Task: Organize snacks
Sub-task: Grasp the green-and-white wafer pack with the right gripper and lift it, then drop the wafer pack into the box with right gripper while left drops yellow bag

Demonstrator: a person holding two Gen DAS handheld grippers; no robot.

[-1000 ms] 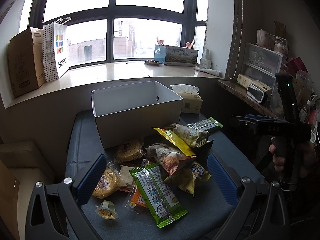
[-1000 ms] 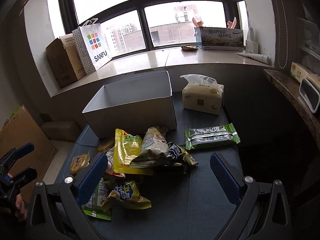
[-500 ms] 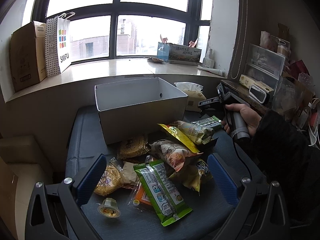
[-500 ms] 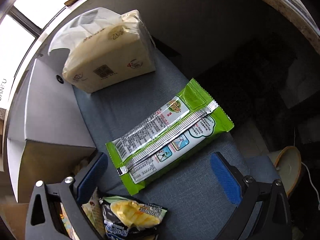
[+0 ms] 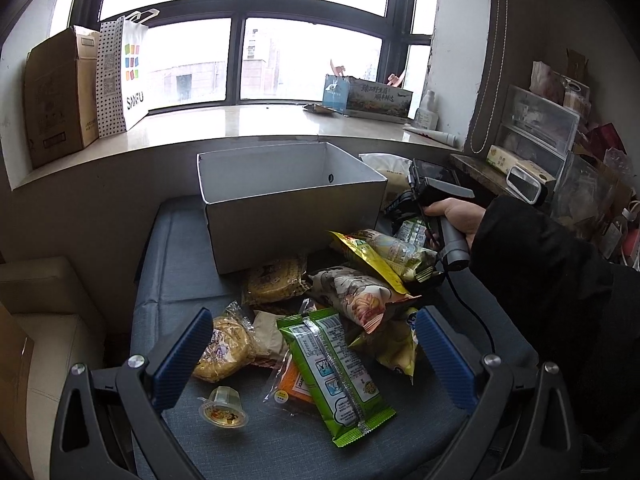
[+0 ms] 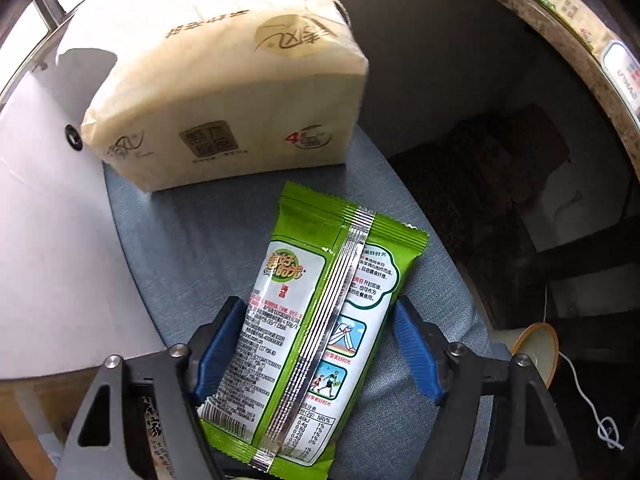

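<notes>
While astride green packet (image 6: 312,264), closing right tool (image 6: 317,308)

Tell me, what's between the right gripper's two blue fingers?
The green seaweed packet, lying on the blue cushion; the closing right gripper straddles it, seen in the right wrist view.

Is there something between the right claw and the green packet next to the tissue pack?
Nothing visible. The right claw is closing with the green packet already between its fingers; the packet lies flat on the blue cushion, apart from the tissue pack.
</notes>
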